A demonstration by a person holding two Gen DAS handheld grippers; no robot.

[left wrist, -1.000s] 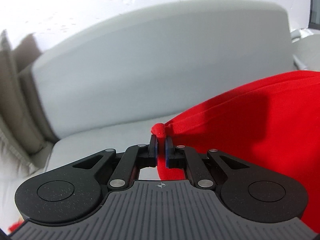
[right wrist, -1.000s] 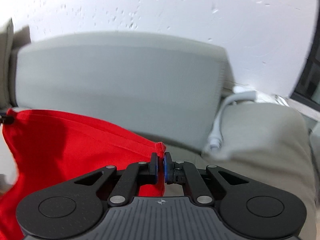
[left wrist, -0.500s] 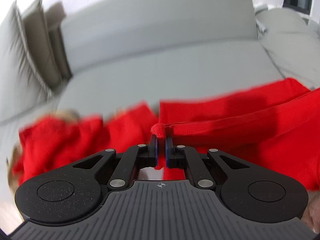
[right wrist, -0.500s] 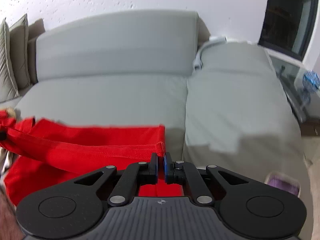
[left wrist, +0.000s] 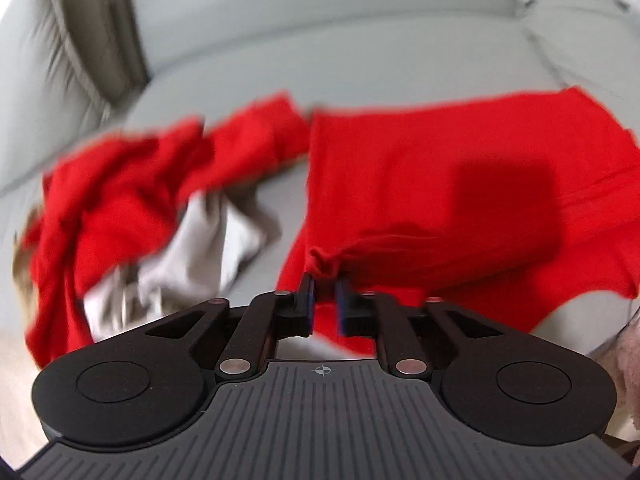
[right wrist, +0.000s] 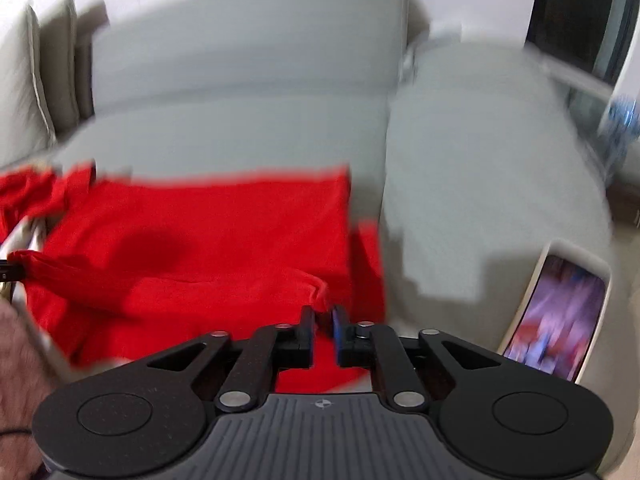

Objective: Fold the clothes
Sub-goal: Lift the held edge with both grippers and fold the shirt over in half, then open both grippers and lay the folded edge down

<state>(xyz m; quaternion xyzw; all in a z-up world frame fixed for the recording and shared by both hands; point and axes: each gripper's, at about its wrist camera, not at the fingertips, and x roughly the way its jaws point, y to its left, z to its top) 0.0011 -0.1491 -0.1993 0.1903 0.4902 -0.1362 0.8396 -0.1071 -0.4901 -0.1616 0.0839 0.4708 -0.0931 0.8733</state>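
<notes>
Garment (left wrist: 440,184) on sofa seat (left wrist: 360,60), clothes heap (left wrist: 132,200) left, tablet (right wrist: 556,312) right.

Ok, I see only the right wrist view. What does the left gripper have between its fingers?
Observer: The left gripper has a bunched corner of the flat red garment at its fingertips. Its jaws stand slightly apart, so I cannot tell if it grips.
Operator: And what lies to its left?
Observer: A crumpled red garment on top of a pale grey cloth.
Operator: Does that pile touch the flat one?
Observer: Near the gripper, no. A strip of grey sofa seat shows between them.
</notes>
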